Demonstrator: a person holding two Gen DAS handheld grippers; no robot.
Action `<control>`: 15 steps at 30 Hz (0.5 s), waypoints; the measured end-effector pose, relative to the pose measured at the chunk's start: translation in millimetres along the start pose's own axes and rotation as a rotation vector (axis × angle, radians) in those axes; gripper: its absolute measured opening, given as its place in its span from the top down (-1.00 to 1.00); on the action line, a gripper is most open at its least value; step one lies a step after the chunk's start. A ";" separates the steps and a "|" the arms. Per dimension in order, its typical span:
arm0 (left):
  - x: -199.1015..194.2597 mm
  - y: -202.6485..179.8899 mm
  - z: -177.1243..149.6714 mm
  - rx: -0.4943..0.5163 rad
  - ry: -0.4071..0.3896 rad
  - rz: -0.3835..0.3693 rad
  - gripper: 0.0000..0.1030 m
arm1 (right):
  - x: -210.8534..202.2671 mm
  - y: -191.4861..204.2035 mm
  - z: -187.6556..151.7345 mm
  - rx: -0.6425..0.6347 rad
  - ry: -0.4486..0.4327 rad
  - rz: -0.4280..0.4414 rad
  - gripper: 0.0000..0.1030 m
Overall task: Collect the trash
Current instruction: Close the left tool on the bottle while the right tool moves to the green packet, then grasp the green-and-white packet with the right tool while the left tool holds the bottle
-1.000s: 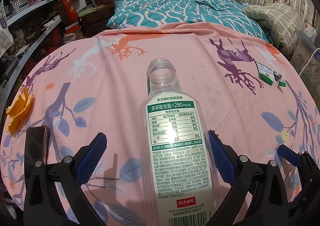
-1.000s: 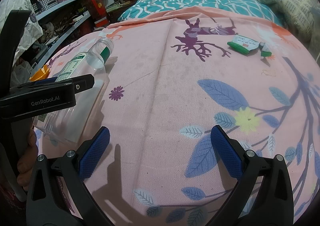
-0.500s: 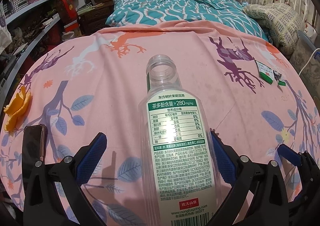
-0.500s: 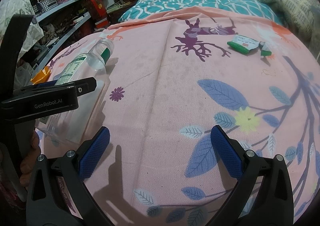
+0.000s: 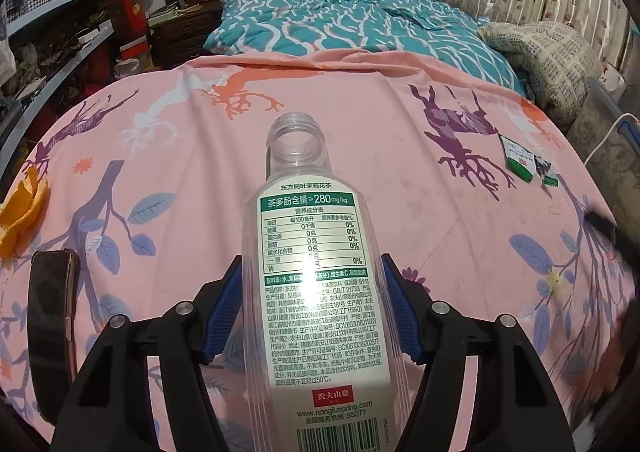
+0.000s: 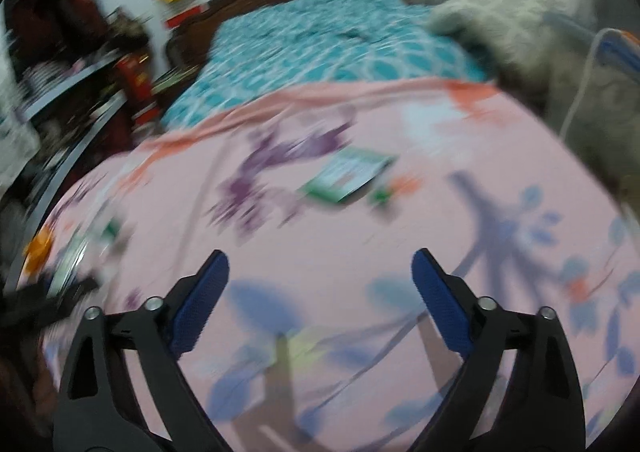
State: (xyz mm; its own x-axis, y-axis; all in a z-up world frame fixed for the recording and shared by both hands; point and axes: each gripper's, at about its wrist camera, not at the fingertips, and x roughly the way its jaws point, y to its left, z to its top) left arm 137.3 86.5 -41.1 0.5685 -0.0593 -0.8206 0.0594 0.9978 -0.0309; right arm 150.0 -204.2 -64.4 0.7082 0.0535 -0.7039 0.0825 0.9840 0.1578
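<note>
Left-wrist view, from the left edge: a curled piece of orange peel (image 5: 22, 211) lies on the pink bedsheet printed with purple trees and blue leaves (image 5: 192, 179), and just below it a dark slab-shaped phone with a metallic rim (image 5: 54, 316) lies flat on the same sheet. At centre, the clear, uncapped plastic tea bottle with a white-and-green printed label (image 5: 316, 292) lies lengthwise on the sheet, its open neck pointing away from the camera. The left gripper (image 5: 312, 304) has just been closing around the bottle, and both blue ribbed pads (image 5: 224, 312) now meet the bottle's sides, so the bottle is pinched at mid-body. Farther right, well apart from the bottle, a small green-and-white foil wrapper (image 5: 520, 157) lies near the sheet's far right edge, with a smaller dark scrap (image 5: 545, 171) just beside it. Beyond the sheet a teal quilt with a white wave pattern (image 5: 352, 19) covers the bed. Right-wrist view, heavily motion-blurred: the right gripper (image 6: 320, 292) is spread wide over bare pink sheet with nothing between its blue pads, though its jaws have just been narrowing slightly; the green-and-white patch ahead of it (image 6: 348, 175) is probably the same wrapper, and the bottle shows only as a smear at the left edge (image 6: 84, 248)
</note>
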 end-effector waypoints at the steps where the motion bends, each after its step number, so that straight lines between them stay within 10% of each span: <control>1: 0.0 -0.2 -0.3 0.003 -0.002 0.001 -0.21 | 9.9 -13.3 14.0 0.036 -0.001 -0.023 -0.62; 11: 0.2 1.0 -0.8 0.010 -0.004 -0.004 -0.21 | 115.9 -23.6 63.2 0.030 0.131 -0.123 -0.49; 15: -1.0 3.1 -0.4 0.007 -0.006 -0.027 -0.19 | 132.0 16.2 53.8 -0.131 0.172 -0.123 0.48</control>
State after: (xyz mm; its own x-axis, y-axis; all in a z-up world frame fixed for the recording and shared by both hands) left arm 136.6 89.7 -40.6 0.5714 -0.0861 -0.8162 0.0806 0.9956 -0.0486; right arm 282.5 -190.3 -117.5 0.5680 -0.0511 -0.8215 0.0614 0.9979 -0.0196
